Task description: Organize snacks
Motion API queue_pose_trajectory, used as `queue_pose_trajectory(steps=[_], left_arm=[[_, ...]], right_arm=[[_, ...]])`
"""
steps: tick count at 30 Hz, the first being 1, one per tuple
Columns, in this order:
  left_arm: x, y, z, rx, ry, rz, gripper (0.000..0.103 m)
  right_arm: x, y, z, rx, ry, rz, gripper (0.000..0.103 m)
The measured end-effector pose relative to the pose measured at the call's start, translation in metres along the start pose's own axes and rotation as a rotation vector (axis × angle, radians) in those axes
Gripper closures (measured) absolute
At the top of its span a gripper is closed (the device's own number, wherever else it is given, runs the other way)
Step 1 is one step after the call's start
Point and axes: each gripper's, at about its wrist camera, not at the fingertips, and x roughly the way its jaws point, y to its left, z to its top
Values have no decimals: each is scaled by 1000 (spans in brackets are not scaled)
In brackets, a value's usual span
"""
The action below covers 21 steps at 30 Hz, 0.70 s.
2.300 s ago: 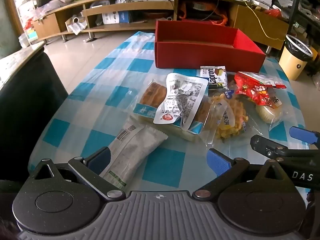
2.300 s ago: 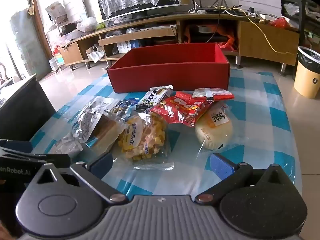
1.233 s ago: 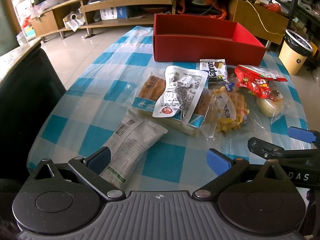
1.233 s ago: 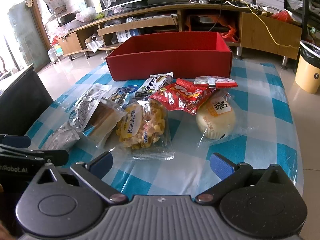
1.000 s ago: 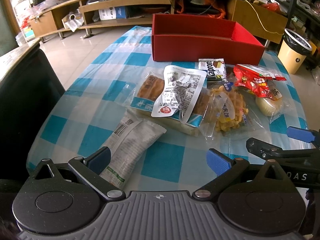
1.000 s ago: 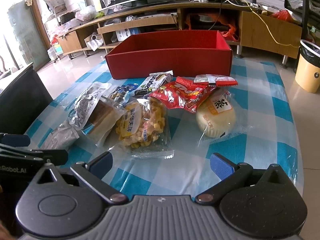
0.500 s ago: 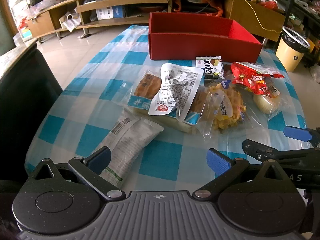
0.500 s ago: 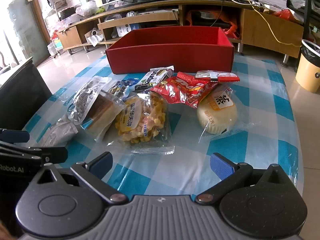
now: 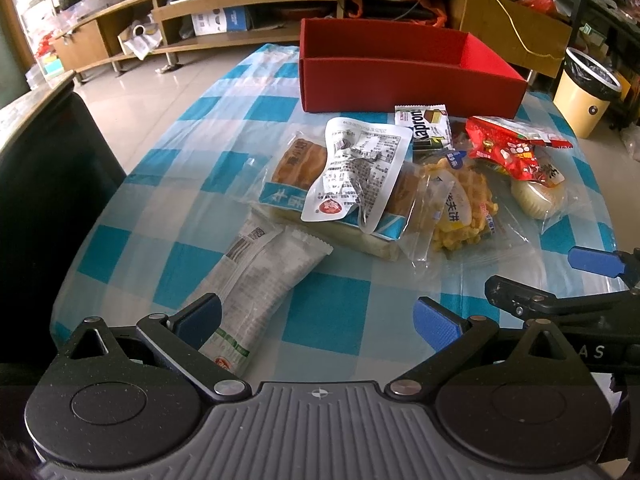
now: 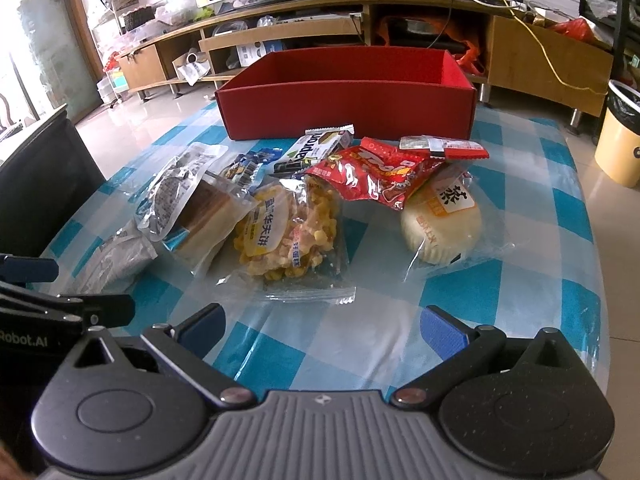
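Crinkly film wrappers, light and slippery, we'd pinch by sealed edges | left wrist: left gripper (image 9: 316,316) gapes empty over grey-white packet (image 9: 256,280); red box (image 9: 404,76) waits beyond | right wrist: right gripper (image 10: 320,328) wide, empty, facing yellow puffed snack bag (image 10: 292,232), soft bun (image 10: 440,224).

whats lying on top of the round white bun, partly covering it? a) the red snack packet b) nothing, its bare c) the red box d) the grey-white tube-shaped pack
a: the red snack packet overlaps the far edge of the round white bun, while the grey-white pack lies well to the left and the red box stands apart at the back.
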Motion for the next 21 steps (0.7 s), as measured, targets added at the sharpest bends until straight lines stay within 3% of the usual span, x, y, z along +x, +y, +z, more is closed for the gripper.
queue_pose_trajectory(steps=[14, 21], left_arm=[[11, 8, -7, 11, 35, 9, 0], [19, 34, -1, -14, 74, -18, 0]], right_arm=[[12, 8, -4, -31, 54, 7, 0], [18, 11, -7, -40, 91, 11, 0]])
